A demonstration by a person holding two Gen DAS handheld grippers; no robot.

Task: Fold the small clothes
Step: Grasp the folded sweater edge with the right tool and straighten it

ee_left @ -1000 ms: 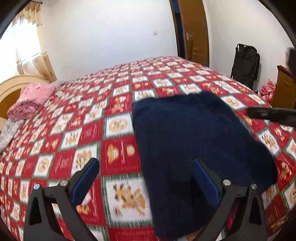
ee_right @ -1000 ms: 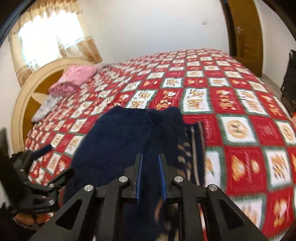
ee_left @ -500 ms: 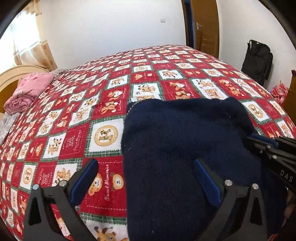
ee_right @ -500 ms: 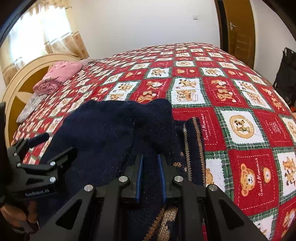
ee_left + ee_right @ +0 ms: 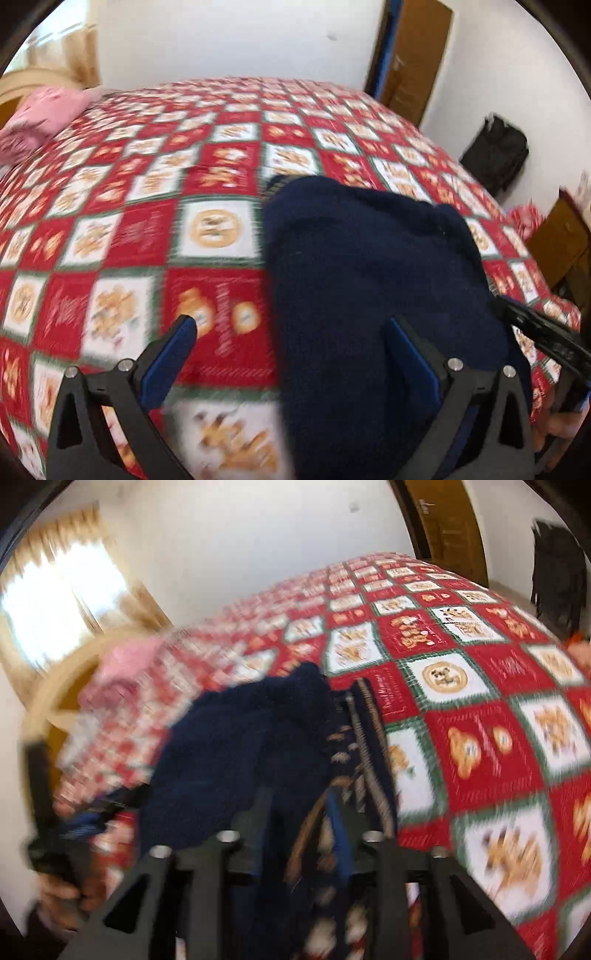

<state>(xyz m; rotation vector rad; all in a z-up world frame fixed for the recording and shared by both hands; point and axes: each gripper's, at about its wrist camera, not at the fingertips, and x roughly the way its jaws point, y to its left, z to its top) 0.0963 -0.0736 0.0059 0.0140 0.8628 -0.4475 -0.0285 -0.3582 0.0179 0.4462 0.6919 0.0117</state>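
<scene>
Altogether one navy sweater [image 5: 369, 266], two hand-held grippers apart.

My view takes in a bed [image 5: 155, 236] under a red and white checked cover printed with bears, filling a white-walled [image 5: 229, 40] bedroom. Daylight pours through a curtained window [image 5: 62, 602] beside the curved wooden headboard [image 5: 55, 686]. A brown wooden door [image 5: 417, 55] stands at the far corner, a black bag [image 5: 498, 155] against the wall near it.
</scene>
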